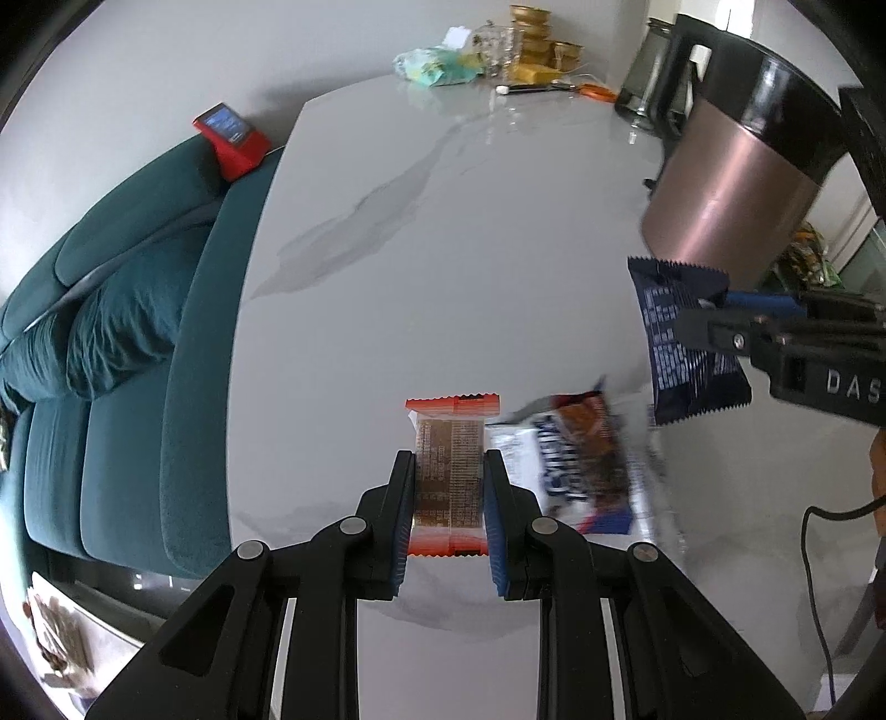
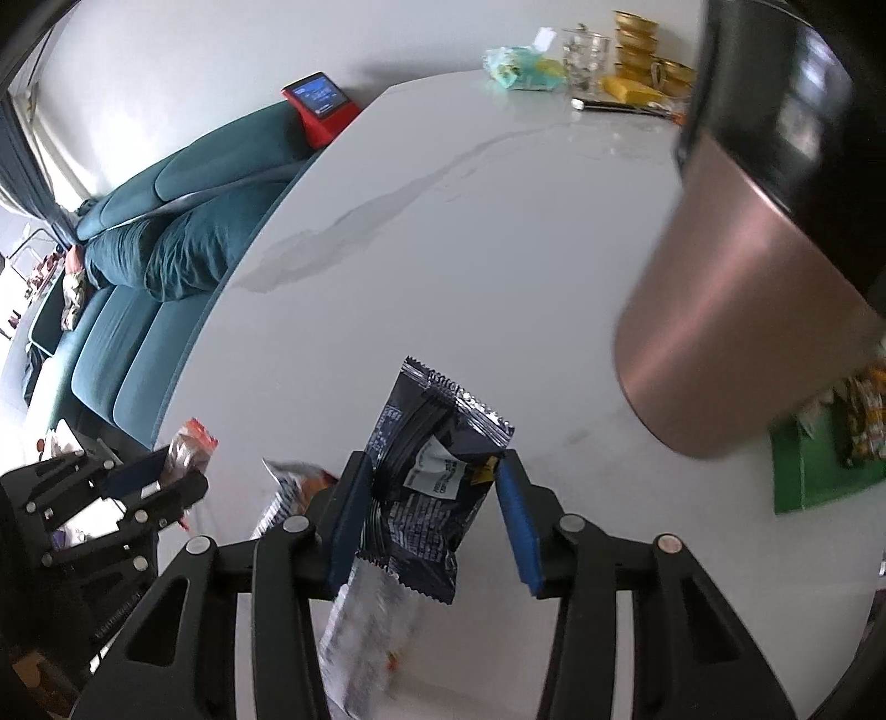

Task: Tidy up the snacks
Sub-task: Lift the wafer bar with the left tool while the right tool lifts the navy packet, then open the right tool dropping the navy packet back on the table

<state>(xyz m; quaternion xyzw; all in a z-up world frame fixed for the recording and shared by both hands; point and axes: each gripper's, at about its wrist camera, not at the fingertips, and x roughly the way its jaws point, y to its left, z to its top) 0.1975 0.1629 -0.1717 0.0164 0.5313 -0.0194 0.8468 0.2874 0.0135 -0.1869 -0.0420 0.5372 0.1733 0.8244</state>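
My left gripper (image 1: pixel 449 462) is shut on a red-and-brown snack bar (image 1: pixel 449 471), held lengthwise between the blue pads above the table. My right gripper (image 2: pixel 432 473) is shut on a dark blue snack packet (image 2: pixel 426 476); the same packet shows in the left wrist view (image 1: pixel 684 354) at the right. A white-and-brown snack wrapper (image 1: pixel 570 465) lies blurred on the table beside the left gripper and shows below the right gripper (image 2: pixel 365 626). A copper-and-black canister (image 2: pixel 736 310) stands close on the right.
The grey marble table (image 1: pixel 443 249) has a teal sofa (image 1: pixel 111 343) along its left edge. At the far end are gold tins (image 1: pixel 531 33), glasses, a green bag and a red device (image 1: pixel 230 138). A green tray with snacks (image 2: pixel 830 459) sits at the right.
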